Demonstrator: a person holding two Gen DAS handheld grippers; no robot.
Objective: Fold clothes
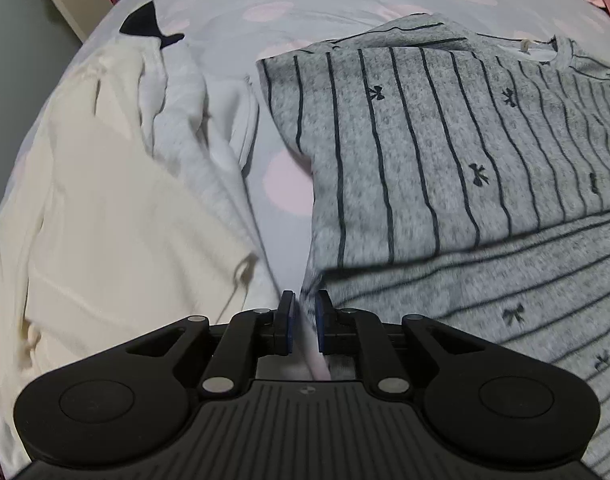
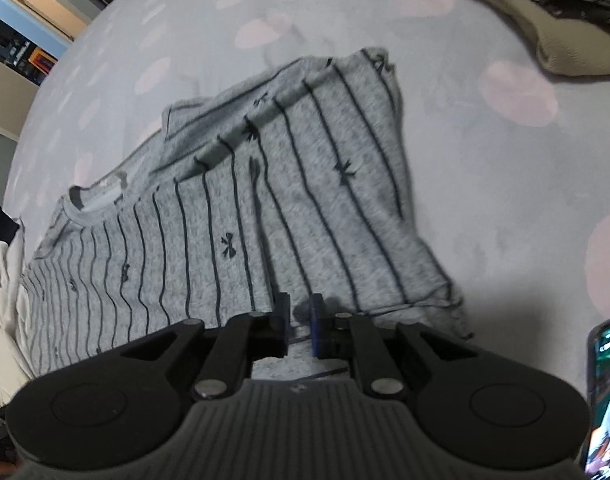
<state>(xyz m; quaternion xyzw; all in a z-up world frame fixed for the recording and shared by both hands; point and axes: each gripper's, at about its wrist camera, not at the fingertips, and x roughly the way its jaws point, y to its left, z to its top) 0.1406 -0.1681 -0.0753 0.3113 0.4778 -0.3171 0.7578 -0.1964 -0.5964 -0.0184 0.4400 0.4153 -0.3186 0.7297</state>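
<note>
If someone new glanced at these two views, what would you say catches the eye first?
The grey striped top with small bow prints dominates both views, spread on the dotted bedsheet with one side folded over. To its left in the left wrist view lies a cream garment, crumpled. At the right edge of the right wrist view, a lit phone glows.

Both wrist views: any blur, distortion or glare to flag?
Left wrist: fisheye bends the bed edge, motion smear on the grey striped shirt near the left gripper. Right wrist: shirt stripes soft, lit phone screen bright at the right edge, dim even light.
</note>
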